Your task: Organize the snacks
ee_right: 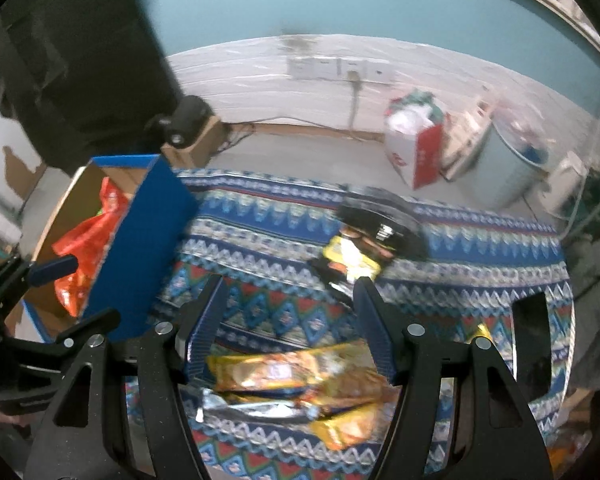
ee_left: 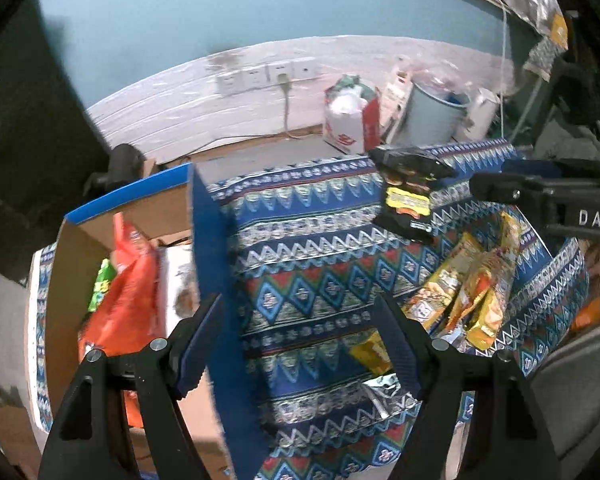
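A blue cardboard box (ee_left: pixel 208 248) stands at the left of the patterned cloth (ee_left: pixel 300 248); it holds an orange snack bag (ee_left: pixel 128 292) and a green packet (ee_left: pixel 100 286). My left gripper (ee_left: pixel 300 344) is open, its jaws astride the box's right wall. My right gripper (ee_right: pixel 288 328) is open and empty above a pile of yellow snack packets (ee_right: pixel 292 376). A black and yellow packet (ee_right: pixel 356 248) lies beyond it, beside a black tray (ee_right: pixel 384 220). The same pile (ee_left: pixel 472 292) and black packet (ee_left: pixel 408 204) show in the left wrist view, with the right gripper (ee_left: pixel 540 196) above them.
A red and white paper bag (ee_right: pixel 412 148), a pale blue bin (ee_right: pixel 512 168) and a small cardboard box (ee_right: pixel 196 144) stand on the floor behind the table. Wall sockets (ee_right: pixel 340 68) sit on the white panelling. A dark phone-like object (ee_right: pixel 532 344) lies at the cloth's right.
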`<state>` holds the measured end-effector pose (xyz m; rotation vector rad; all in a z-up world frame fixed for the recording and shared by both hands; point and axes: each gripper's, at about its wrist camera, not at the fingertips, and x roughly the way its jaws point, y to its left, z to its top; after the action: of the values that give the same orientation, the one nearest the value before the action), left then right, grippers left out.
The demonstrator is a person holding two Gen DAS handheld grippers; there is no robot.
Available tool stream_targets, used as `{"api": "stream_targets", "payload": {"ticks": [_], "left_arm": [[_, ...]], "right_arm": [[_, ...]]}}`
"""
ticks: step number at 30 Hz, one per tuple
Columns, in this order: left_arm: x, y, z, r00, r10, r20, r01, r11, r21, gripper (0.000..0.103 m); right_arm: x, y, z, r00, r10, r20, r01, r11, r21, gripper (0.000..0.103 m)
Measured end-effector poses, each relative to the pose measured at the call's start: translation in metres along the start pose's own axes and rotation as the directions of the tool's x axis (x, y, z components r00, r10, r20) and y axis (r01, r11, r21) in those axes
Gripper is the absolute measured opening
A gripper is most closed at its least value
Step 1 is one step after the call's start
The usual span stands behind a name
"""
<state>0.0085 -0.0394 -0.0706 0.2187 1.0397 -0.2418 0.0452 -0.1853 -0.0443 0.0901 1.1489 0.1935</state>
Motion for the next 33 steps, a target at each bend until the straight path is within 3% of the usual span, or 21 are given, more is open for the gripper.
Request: {"api": "stream_targets", "payload": {"ticks": [12, 22, 33], "left_arm": [[0.037, -0.043, 0.009, 0.995, -0.07, -0.069, 0.075, 0.995, 0.069, 0.077], [0.089, -0.073, 0.008, 0.985, -0.094, -0.145, 0.116, 0.982, 0.15, 0.077], [0.12, -0.093, 0.005, 0.968, -0.149, -0.201, 0.189, 0.963, 0.192, 0.077]], "right_arm": [[-0.001, -0.072, -0.027, 0.995, -0.084, -0.045, 0.089, 0.988, 0.127, 0.07], [0.027, -0.132, -0.062, 0.975, -0.145, -0.171, 0.187, 0.946, 0.265, 0.07], [0.068, -0.15, -0.09, 0.949, -0.134, -0.286, 0.228, 0.918, 0.325, 0.07]]}}
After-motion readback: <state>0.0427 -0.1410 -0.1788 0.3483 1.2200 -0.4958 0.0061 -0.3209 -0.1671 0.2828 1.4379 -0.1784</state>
